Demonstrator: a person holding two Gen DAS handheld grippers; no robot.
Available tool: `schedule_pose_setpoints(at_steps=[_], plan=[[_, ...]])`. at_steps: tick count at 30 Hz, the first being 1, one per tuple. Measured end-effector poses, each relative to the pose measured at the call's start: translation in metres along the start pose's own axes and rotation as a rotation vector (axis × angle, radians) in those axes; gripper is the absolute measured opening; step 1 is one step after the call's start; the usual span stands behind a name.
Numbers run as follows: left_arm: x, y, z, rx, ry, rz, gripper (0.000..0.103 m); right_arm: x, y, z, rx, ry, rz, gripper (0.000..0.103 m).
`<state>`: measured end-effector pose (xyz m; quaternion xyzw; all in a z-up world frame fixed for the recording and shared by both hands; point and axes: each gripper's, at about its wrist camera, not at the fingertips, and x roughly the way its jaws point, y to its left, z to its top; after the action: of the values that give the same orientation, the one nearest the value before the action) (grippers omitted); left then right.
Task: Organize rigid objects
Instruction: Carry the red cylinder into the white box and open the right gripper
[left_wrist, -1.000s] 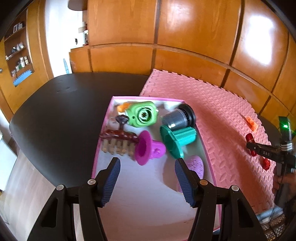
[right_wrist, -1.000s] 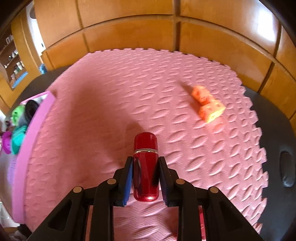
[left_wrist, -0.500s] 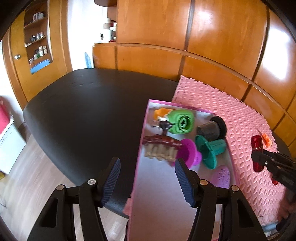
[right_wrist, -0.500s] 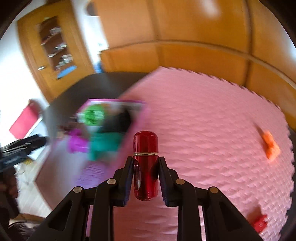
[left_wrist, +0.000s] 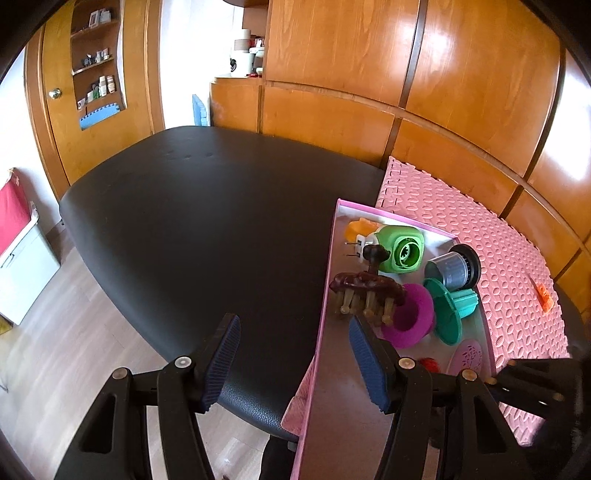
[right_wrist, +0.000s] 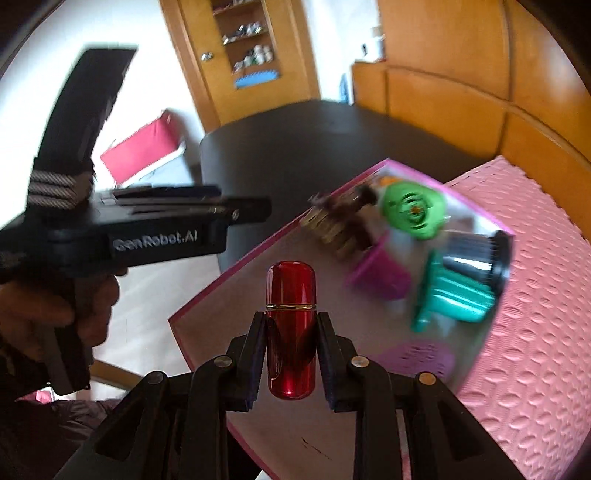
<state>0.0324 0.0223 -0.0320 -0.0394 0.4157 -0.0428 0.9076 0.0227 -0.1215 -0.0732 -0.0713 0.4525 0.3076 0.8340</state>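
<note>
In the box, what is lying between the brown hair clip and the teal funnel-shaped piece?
The magenta cup lies between the hair clip and the teal piece, in the left wrist view.

Your right gripper (right_wrist: 291, 354) is pointing steeply downward, its jaws clamping tight on what you are carrying. Your left gripper (left_wrist: 293, 363) is angling down too, jaws standing partly apart and gripping nothing. Your left hand (right_wrist: 79, 314) is wrapping around its handle, seen at the left of the right wrist view.
</note>
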Motion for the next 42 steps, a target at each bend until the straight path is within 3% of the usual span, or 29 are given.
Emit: schedule_pose_setpoints(at_steps=[5, 11, 19, 27, 42], plan=[[0.001, -0.001, -0.003, 0.009, 0.004, -0.005, 0.062, 0.035, -0.018, 0.0, 0.043, 0.078, -0.084, 0.026], [0.005, -0.006, -0.006, 0.023, 0.012, -0.013, 0.062, 0.035, -0.036, -0.003, 0.111, 0.011, -0.182, 0.026], [0.003, -0.012, -0.009, 0.043, 0.011, -0.019, 0.062, 0.027, -0.04, -0.004, 0.149, 0.015, -0.15, 0.038], [0.0, -0.015, -0.01, 0.054, -0.001, -0.012, 0.062, 0.013, -0.036, -0.005, 0.181, -0.021, -0.142, 0.039], [-0.009, -0.029, -0.013, 0.11, -0.028, -0.017, 0.062, -0.035, -0.034, -0.011, 0.22, -0.16, -0.232, 0.039]])
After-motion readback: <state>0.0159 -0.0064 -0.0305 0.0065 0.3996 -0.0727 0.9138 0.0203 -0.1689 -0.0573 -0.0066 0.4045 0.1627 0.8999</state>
